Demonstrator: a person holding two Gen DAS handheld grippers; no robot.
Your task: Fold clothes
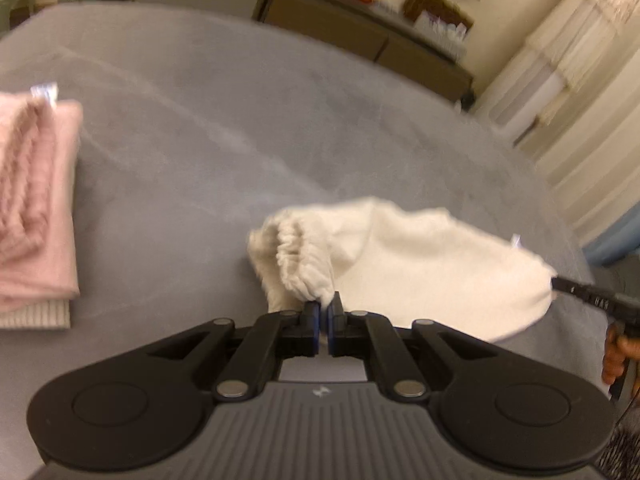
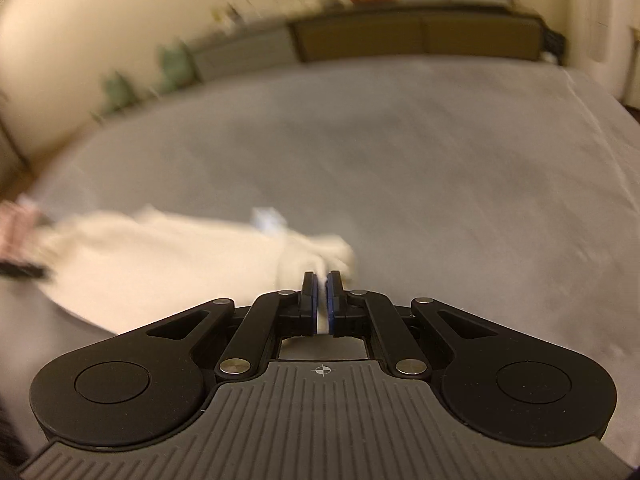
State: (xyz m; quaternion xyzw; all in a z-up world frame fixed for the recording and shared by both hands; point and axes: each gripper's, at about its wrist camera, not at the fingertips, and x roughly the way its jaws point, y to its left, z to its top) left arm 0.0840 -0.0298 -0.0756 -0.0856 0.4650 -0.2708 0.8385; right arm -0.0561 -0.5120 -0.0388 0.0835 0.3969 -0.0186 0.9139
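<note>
The left gripper [image 1: 324, 306] and right gripper [image 2: 321, 284] each clamp an end of the white garment [image 1: 420, 272], stretched just above the grey bed [image 1: 240, 140]. Judgement: keep tension even and lower both ends together. Only the left view shows the folded pink pile [image 1: 36, 200], far left.

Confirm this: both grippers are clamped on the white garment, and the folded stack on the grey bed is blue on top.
Not quite. The left gripper and right gripper do both pinch the white garment, but the folded stack on the grey bed is pink on top, not blue. The left wrist view shows it.
</note>
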